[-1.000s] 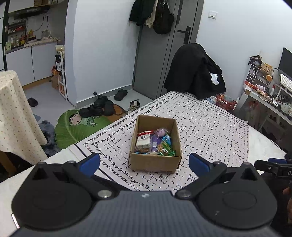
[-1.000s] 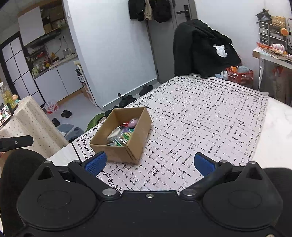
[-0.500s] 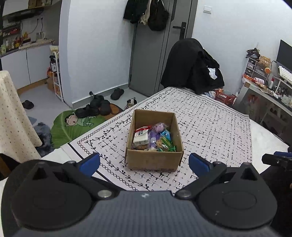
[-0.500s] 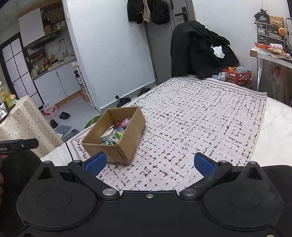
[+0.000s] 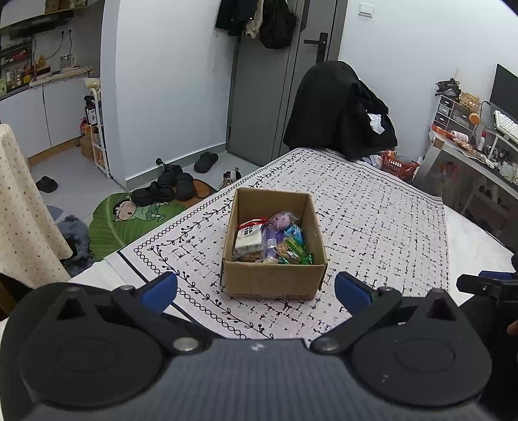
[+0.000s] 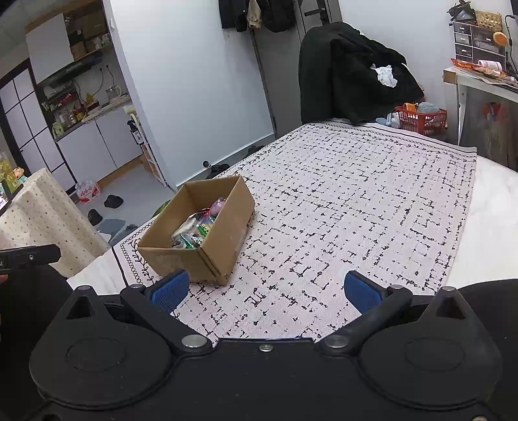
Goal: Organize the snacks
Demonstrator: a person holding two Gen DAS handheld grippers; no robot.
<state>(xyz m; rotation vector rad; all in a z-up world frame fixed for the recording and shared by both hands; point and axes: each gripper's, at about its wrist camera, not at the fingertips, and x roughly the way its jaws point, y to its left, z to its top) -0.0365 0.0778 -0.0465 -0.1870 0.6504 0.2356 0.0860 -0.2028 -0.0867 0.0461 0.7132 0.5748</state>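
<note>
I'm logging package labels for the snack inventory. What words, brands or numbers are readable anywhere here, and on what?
None can be read.
White snack packet in the cardboard box: dark print, too blurred.
Other wrappers: too small.
Left gripper and right gripper: no readable marking.

White walls (image 5: 168,97) fill the upper middle of both views, with a grey door (image 5: 259,97) right of centre and dark clothes (image 5: 255,19) hung at its top. A chair (image 5: 336,110) draped in black stands below the door, at the table's far end. Upper left shows white cabinets (image 6: 97,145) under cluttered shelves (image 6: 81,32). The grey floor (image 5: 81,171) at mid left holds shoes (image 5: 168,184) and a green mat (image 5: 129,217). A dotted cloth (image 5: 22,210) hangs at the left edge. A desk (image 5: 469,155) and red basket (image 6: 421,118) sit at right.
</note>
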